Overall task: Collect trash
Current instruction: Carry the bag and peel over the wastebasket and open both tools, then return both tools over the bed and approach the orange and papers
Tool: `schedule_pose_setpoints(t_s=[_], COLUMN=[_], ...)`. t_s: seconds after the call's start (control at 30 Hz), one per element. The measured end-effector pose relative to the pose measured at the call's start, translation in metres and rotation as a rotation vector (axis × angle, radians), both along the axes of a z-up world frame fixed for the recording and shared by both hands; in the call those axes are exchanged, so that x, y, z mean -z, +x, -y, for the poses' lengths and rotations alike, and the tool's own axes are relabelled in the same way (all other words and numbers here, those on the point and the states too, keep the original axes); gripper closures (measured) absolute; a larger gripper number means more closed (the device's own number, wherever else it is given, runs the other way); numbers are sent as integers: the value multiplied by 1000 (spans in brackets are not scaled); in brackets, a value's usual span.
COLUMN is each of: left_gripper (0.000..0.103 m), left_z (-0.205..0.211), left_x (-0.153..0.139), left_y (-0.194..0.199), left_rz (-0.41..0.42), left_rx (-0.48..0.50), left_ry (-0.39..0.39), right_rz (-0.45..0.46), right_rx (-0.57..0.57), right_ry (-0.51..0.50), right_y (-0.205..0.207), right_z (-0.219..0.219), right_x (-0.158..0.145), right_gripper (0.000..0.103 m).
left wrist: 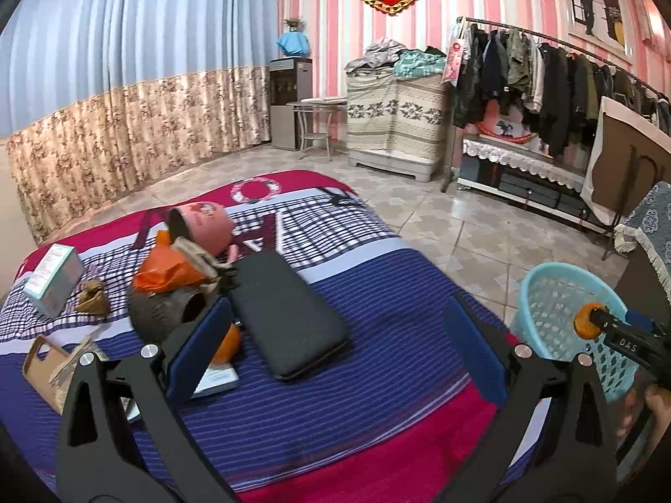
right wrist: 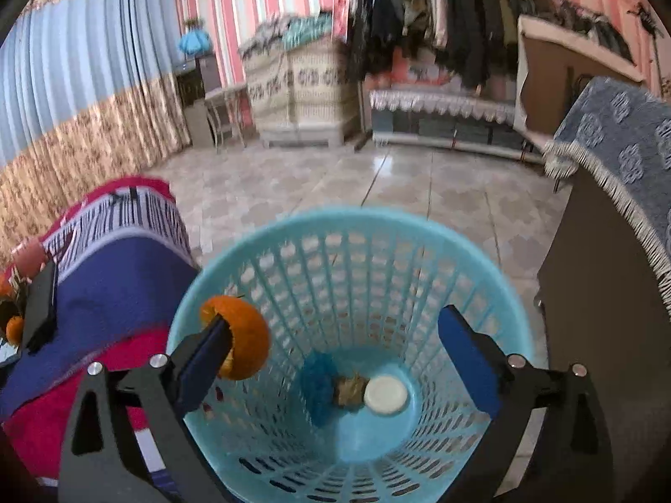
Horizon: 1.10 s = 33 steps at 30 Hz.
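Right gripper (right wrist: 335, 360), jaws apart, is hanging over basket (right wrist: 495, 276); peel (right wrist: 243, 335) sticking to finger risks missing. Left gripper (left wrist: 335, 348) spread, empty.

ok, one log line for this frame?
right gripper: open over basket | orange peel: against left finger | left gripper: open, empty, above bed

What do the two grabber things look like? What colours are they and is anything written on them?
Both grabbers look alike. The left gripper has black plastic arms shaped like triangles with cut-out holes, round silver bolts at the joints, and flat blue pads on the inside of each finger. The right gripper has the same black arms, silver bolts and blue pads. From the left view, small white letters "DAS" show on its side.
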<state>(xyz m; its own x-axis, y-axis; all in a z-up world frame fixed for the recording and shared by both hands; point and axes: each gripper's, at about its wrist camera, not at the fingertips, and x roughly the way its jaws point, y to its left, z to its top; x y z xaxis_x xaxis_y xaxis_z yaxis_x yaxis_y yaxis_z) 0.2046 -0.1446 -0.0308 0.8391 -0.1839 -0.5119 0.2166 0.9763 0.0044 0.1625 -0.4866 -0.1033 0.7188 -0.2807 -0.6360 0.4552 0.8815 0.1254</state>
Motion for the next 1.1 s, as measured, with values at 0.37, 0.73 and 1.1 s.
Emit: schedule_pose_setpoints(t_s=[0.37, 0.73, 1.1], left_gripper=[6, 6, 6], left_z=[-24, -54, -103], left_x=[-2, -12, -9], left_y=[-3, -14, -12], left_rz=[2, 23, 1], left_rx=[-39, -79, -140], left_ry=[8, 29, 9], right_rz=[35, 5, -24], right_rx=[38, 55, 65], right_ry=[197, 332, 197], right_y=[-8, -1, 2], right_z=[22, 23, 5], right_x=[12, 25, 6], right_gripper=[8, 8, 8])
